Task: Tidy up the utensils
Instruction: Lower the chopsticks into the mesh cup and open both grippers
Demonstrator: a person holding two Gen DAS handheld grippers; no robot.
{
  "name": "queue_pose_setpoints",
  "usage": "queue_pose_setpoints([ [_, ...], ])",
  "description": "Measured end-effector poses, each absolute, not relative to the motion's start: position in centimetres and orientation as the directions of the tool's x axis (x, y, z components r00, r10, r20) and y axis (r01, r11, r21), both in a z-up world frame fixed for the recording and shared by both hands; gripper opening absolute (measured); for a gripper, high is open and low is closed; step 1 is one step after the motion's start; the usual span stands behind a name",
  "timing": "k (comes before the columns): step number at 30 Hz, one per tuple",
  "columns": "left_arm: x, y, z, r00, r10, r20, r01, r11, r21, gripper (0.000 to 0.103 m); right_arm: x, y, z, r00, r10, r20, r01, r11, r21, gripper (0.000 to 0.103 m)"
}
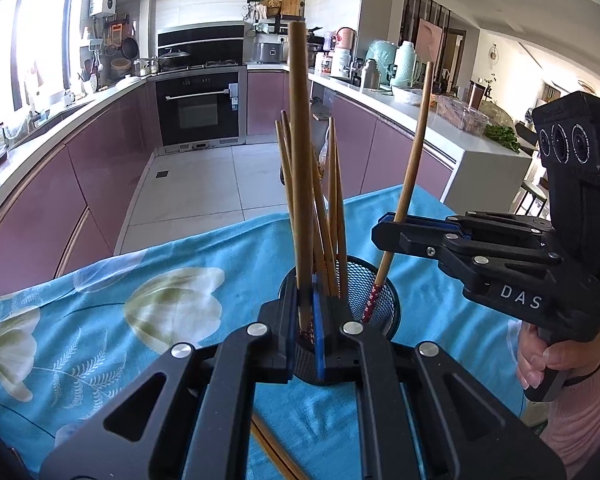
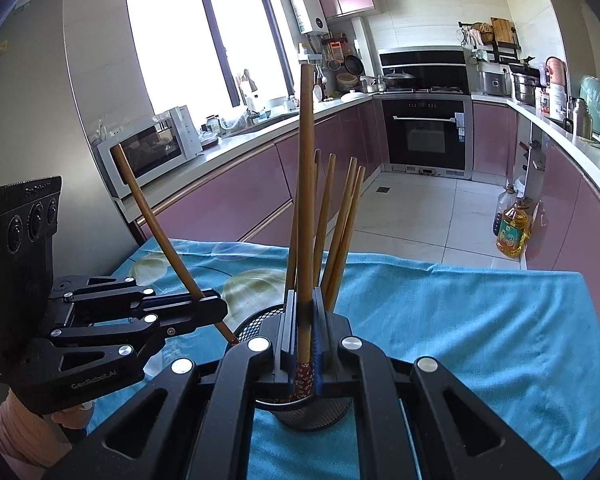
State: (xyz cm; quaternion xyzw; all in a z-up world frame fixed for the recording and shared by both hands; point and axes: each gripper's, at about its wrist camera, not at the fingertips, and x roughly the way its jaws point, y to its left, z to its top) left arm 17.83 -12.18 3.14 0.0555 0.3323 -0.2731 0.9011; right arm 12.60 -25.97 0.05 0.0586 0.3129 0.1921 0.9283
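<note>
Right tongs (image 1: 392,226) marked "DAS" (rest hidden), clamping chopstick (image 1: 414,148), mesh cup (image 1: 384,300)

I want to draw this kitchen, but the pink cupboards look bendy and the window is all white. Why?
In the left wrist view the fisheye lens bends the pink cupboards into a curve, and the window glares white. In the right wrist view the big window is washed out too and the worktop bows; the black mesh cup with wooden chopsticks stays sharp.

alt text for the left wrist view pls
Left gripper shut on a chopstick, its tip over a black mesh cup on a blue floral cloth. Right gripper holds another chopstick.
</note>
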Motion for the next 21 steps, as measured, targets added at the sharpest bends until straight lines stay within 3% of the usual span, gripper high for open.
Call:
queue_pose_setpoints([
  [21, 20.4, -13.0, 0.3, 0.576, -0.439, -0.69, 0.511, 0.852, -0.115, 0.011, 14.4, -26.1, -1.9, 0.699, 0.38, -0.606, -0.276, 0.925, 0.262, 0.008],
])
